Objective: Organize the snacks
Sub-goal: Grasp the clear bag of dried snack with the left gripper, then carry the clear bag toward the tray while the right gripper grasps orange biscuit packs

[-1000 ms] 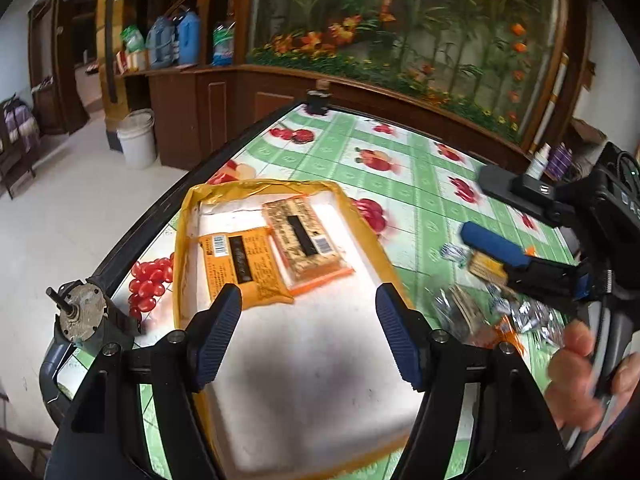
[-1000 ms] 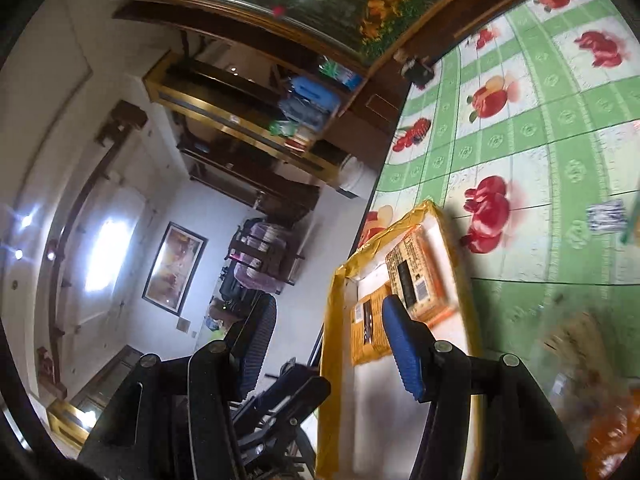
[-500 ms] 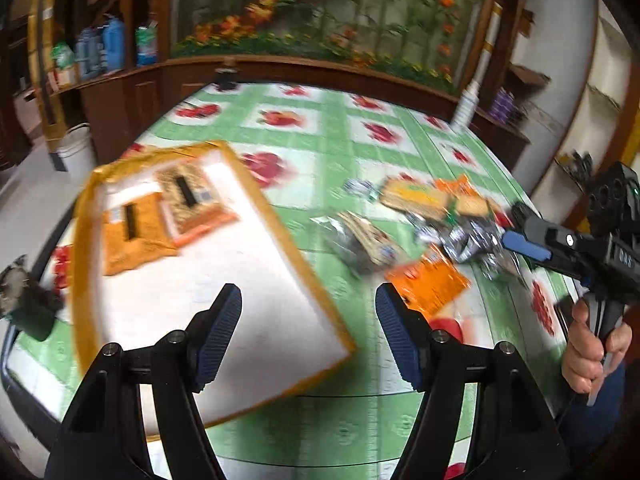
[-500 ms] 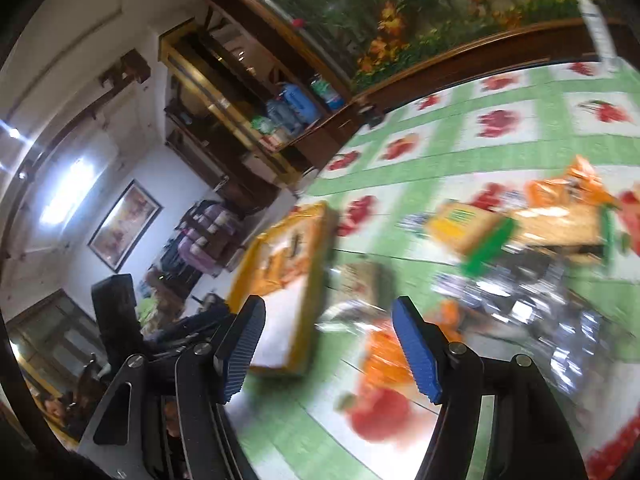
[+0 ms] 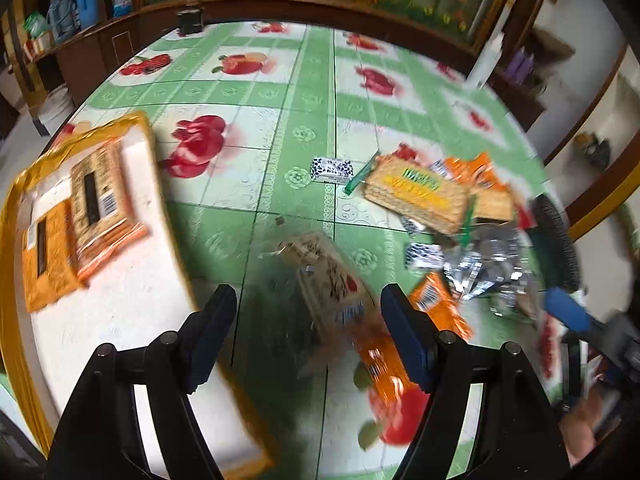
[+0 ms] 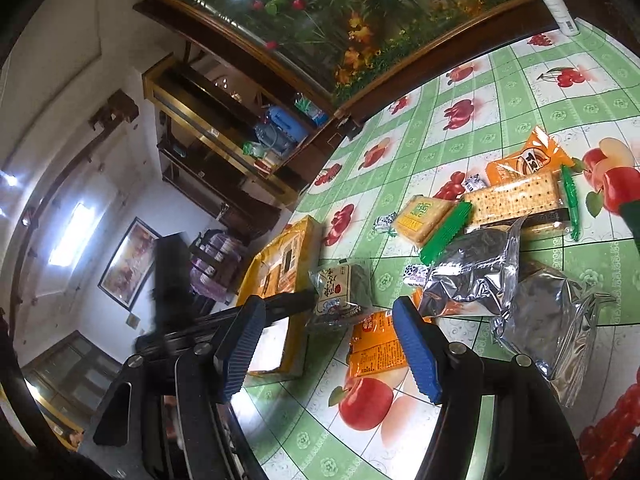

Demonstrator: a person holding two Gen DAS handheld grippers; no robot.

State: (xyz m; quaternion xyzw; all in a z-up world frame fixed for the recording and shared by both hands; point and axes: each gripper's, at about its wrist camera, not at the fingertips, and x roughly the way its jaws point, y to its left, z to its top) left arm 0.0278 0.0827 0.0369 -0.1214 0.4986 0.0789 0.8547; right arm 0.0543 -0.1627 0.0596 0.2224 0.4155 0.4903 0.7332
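Note:
A yellow-rimmed white tray (image 5: 120, 312) lies at the left with two orange snack packs (image 5: 96, 204) in it; it also shows in the right wrist view (image 6: 298, 236). My left gripper (image 5: 308, 336) is open and empty, just above a clear-wrapped biscuit pack (image 5: 328, 276) and an orange pack (image 5: 380, 356). A pile of snacks lies to the right: a yellow cracker pack (image 5: 416, 192), silver foil bags (image 6: 476, 276) and orange packs (image 6: 528, 160). My right gripper (image 6: 332, 348) is open and empty, near the orange pack (image 6: 376, 352).
The table carries a green fruit-print cloth (image 5: 312, 88). A small black box (image 5: 190, 20) stands at the far edge. A white bottle (image 6: 554, 0) stands at the far right. Wooden cabinets and a flower mural ring the table.
Both grippers have swung right, from over the tray to the loose snack pile. The left one has come down close to the clear-wrapped pack. Both stay open.

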